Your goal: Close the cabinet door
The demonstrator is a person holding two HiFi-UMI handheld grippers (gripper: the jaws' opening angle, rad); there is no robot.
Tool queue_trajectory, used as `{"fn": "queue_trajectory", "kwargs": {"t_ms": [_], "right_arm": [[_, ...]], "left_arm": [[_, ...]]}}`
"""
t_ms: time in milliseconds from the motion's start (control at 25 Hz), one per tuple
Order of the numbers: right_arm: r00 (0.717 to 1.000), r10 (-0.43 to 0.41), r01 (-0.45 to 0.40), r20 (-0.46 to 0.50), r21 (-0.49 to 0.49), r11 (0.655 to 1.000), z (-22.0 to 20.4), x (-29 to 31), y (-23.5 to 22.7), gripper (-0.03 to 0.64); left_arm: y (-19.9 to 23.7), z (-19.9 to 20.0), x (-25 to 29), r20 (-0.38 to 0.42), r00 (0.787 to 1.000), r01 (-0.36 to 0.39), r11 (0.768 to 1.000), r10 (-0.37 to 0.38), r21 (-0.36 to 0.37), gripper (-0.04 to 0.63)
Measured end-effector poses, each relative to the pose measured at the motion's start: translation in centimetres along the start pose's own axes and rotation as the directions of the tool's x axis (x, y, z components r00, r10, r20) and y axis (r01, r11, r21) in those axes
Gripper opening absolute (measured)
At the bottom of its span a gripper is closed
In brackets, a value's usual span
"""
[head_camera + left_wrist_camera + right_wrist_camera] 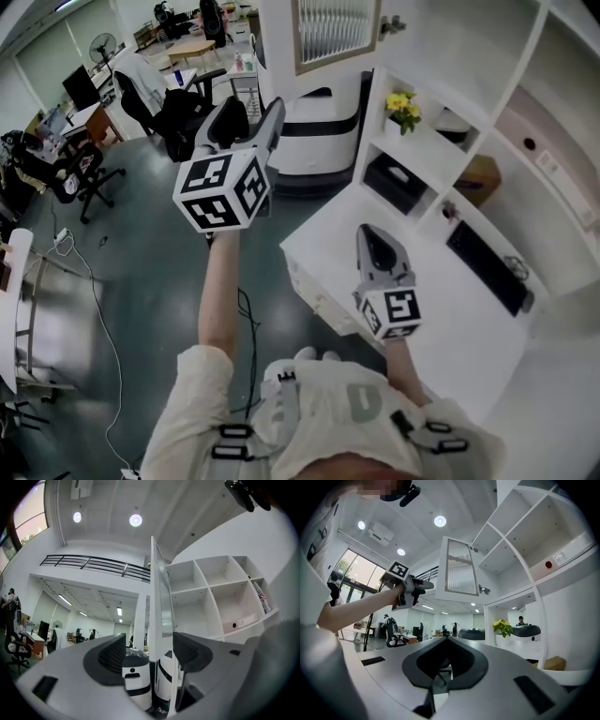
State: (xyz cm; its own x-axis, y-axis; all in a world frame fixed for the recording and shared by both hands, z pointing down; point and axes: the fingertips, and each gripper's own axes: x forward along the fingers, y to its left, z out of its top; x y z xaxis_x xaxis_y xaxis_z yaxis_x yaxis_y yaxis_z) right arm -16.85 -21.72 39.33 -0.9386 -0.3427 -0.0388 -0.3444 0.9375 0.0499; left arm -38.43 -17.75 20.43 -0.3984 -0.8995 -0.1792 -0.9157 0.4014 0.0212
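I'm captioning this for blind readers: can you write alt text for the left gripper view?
The left gripper, jaws apart, points up at the open cabinet door, seen edge-on in line with the gap between the jaws. White shelf compartments open to the right; an office with round ceiling lights lies behind on the left.

**Office Clutter Around the White Desk**

A black keyboard [487, 267] lies on the white desk [328, 239]. Yellow flowers [401, 105] stand in an open cubby, with a black box [398, 180] in the cubby below and a cardboard box [476, 178] further right. A white-and-black machine [314, 127] stands on the grey floor [141, 244]. Black office chairs [80, 173] and a standing fan [101, 45] sit well apart at the far left. Round ceiling lights [135, 520] glow overhead.
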Motion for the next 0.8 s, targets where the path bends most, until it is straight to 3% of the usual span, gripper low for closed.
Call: {"fn": "queue_trajectory", "kwargs": {"t_ms": [320,800], "right_arm": [[0.999,-0.028,0.028,-0.022,-0.001,1.0,-0.4,-0.8,-0.2,0.003],[0.996,-0.073,0.073,-0.047,-0.01,0.997,-0.9,-1.7,-1.2,0.003]], "left_arm": [[-0.3,6.0,2.6,0.077,0.997,0.024,0.998,-0.028,0.053,0.293],[-1.4,6.4,5.5,0.046,0.993,0.107,0.993,-0.109,0.05,0.288]]}}
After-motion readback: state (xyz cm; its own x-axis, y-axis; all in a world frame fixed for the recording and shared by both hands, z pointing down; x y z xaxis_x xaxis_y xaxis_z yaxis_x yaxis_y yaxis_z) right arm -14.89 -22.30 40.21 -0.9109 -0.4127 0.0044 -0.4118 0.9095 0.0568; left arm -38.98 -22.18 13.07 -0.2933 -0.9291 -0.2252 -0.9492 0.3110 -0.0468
